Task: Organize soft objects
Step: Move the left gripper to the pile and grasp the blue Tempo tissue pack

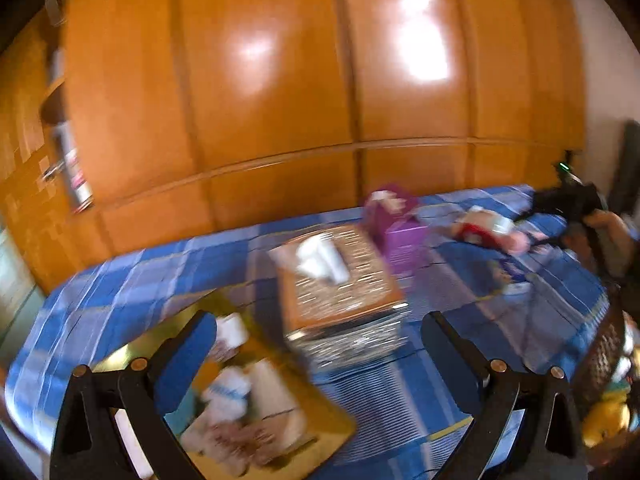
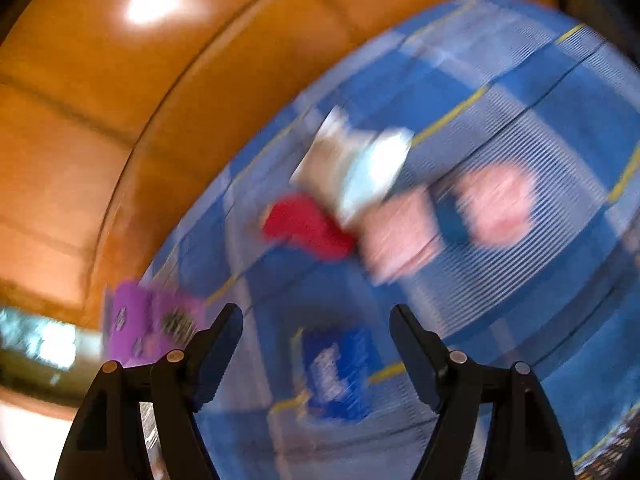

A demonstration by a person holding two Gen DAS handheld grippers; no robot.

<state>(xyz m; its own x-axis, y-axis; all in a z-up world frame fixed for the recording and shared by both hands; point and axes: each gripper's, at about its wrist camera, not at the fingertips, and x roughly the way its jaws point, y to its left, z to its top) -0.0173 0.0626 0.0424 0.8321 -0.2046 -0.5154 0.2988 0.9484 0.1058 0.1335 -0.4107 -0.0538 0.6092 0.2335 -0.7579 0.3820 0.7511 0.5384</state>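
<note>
A blurred heap of soft toys (image 2: pixel 356 168) lies on the blue plaid bedspread (image 2: pixel 560 128): a white and light-blue one, a red one (image 2: pixel 304 228) and two pink ones (image 2: pixel 496 204). My right gripper (image 2: pixel 317 308) is open above the bed, short of the heap, with a small blue packet (image 2: pixel 336 372) lying on the cover below the gap. My left gripper (image 1: pixel 318 316) is open and holds nothing. Under and ahead of it are a yellow tray (image 1: pixel 328 436) of pale soft items and a woven box (image 1: pixel 344 292) with a white soft thing (image 1: pixel 320 260) on top.
A purple box (image 1: pixel 400 236) stands behind the woven box, also seen as the purple box (image 2: pixel 152 324) at lower left. An orange wooden wardrobe (image 1: pixel 280 80) backs the bed. A dark basket (image 1: pixel 600 356) with a yellow plush (image 1: pixel 604 416) sits far right. A hand (image 1: pixel 608 232) is at right.
</note>
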